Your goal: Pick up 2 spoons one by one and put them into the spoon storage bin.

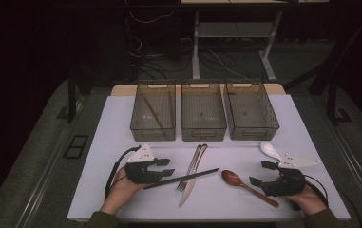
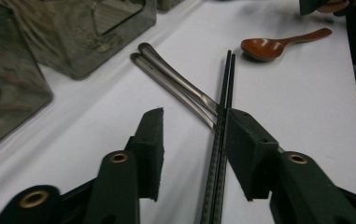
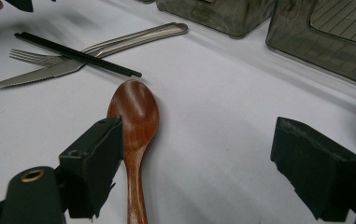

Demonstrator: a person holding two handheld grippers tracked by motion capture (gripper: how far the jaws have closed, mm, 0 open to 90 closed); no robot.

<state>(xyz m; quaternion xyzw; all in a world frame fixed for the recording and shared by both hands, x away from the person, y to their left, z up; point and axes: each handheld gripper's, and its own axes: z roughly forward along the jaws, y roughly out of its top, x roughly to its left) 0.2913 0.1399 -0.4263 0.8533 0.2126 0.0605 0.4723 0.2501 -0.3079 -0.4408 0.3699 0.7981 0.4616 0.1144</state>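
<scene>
Now my left tongs (image 2: 192, 154) sit low over the black chopsticks (image 2: 222, 140) on the tabletop (image 1: 121, 123) — jaws partly open, the pair between them against one jaw, the other pad (image 2: 150, 149) clear, so nothing is gripped. Their long axis runs straight ahead from these tongs, across the fork and knife (image 1: 191, 172), toward the wooden spoon (image 1: 245, 186). My left hand is the nearer one. My right tongs (image 3: 196, 163) stand wide and empty — the spoon's handle is beside one jaw.

Matt black chopsticks (image 2: 222, 126) cross a shiny metal fork (image 2: 175, 86) and knife (image 3: 35, 74); the wooden spoon (image 3: 136, 121) is glossy.
</scene>
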